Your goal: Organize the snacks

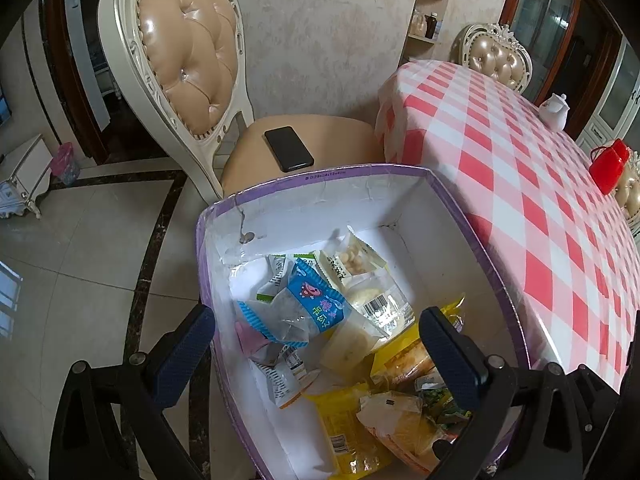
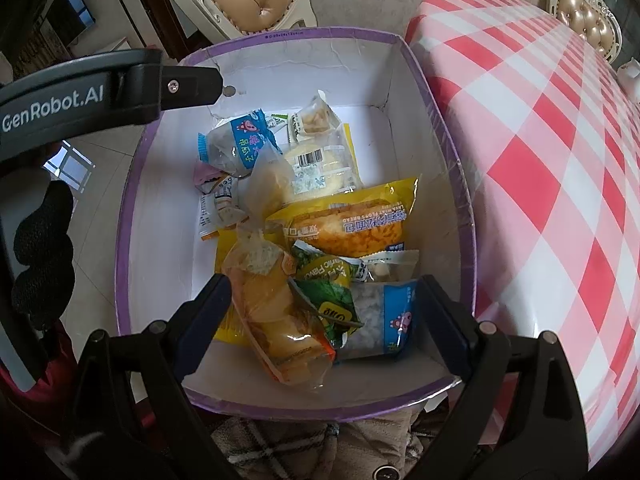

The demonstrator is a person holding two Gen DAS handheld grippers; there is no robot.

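A white box with a purple rim (image 1: 328,174) (image 2: 280,36) stands beside the checked table and holds several snack packets. Among them are a blue-and-clear packet (image 1: 308,304) (image 2: 240,140), a yellow bread packet (image 2: 352,224), an orange-clear bread bag (image 2: 276,320) and a green packet (image 2: 328,292). My left gripper (image 1: 316,348) is open and empty above the box's left part. My right gripper (image 2: 324,320) is open above the near end of the box, its fingers either side of the orange bag, the green packet and a blue packet (image 2: 384,320). The left gripper's body (image 2: 100,92) shows in the right wrist view.
A red-and-white checked table (image 1: 520,184) (image 2: 540,160) lies to the right, with a white teapot (image 1: 554,109) and a red container (image 1: 610,164) on it. A padded chair (image 1: 192,64) stands behind the box with a black phone (image 1: 289,149) on its seat. Tiled floor lies to the left.
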